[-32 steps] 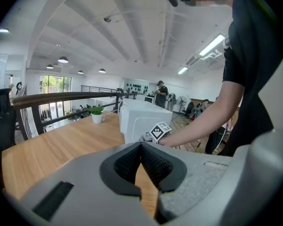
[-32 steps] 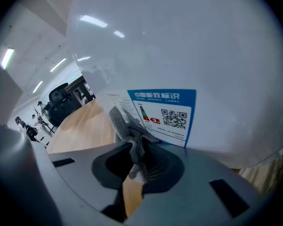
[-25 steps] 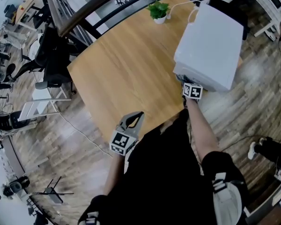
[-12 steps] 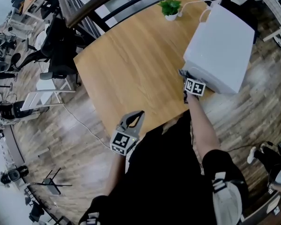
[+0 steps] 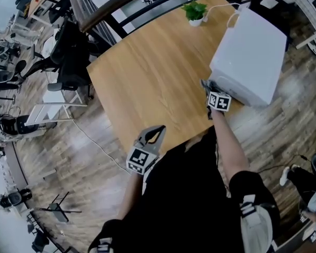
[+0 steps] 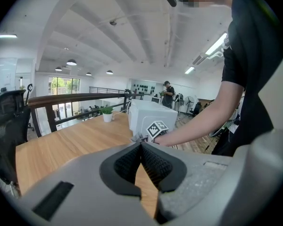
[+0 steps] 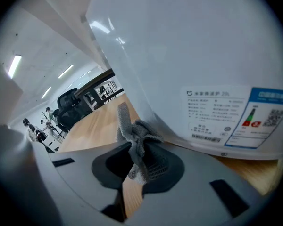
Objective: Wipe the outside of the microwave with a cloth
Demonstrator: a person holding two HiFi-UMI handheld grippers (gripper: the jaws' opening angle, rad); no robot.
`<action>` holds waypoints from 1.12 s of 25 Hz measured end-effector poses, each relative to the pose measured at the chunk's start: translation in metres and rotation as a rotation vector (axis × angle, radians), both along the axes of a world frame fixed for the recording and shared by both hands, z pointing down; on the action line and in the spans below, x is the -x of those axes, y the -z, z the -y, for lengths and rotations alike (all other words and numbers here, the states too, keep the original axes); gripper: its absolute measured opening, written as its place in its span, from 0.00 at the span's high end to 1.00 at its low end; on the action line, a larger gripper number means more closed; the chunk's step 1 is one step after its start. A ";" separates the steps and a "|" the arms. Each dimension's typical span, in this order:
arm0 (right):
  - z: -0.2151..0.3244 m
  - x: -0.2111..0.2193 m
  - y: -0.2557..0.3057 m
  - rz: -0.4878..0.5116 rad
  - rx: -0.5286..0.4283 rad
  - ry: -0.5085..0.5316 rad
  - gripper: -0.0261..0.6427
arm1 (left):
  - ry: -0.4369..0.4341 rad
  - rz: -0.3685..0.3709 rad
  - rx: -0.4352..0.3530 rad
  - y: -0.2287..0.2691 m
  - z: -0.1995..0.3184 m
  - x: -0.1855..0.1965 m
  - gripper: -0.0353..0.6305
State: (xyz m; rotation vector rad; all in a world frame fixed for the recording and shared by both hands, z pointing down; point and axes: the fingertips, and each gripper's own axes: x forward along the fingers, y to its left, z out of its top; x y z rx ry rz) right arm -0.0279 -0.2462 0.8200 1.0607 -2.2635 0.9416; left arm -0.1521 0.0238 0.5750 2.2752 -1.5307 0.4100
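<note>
At the table's [image 5: 147,73] right edge, the right gripper [image 7: 137,160] clamps a bunched cloth [image 7: 134,134], likely limp and light, beside the microwave [image 5: 250,46]; the left gripper [image 6: 141,149] hangs closed, empty.

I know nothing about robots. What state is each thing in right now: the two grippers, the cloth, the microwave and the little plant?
Left gripper: shut, empty, over the table's near edge.
Right gripper: shut on the cloth.
Cloth: bunched up, close against the microwave's lower side.
Microwave: standing on the table; I can't tell whether its door is open or shut.
Potted plant: upright.
</note>
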 end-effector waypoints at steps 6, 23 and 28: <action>-0.028 -0.009 0.005 0.000 -0.014 -0.001 0.90 | -0.062 -0.011 -0.021 0.000 0.003 -0.004 0.95; -0.109 -0.164 0.097 -0.100 -0.239 -0.056 0.90 | -0.374 -0.103 -0.054 -0.002 0.018 -0.060 0.95; -0.138 -0.200 0.135 -0.083 -0.286 -0.067 0.90 | -0.390 -0.121 -0.069 0.004 0.029 -0.071 0.95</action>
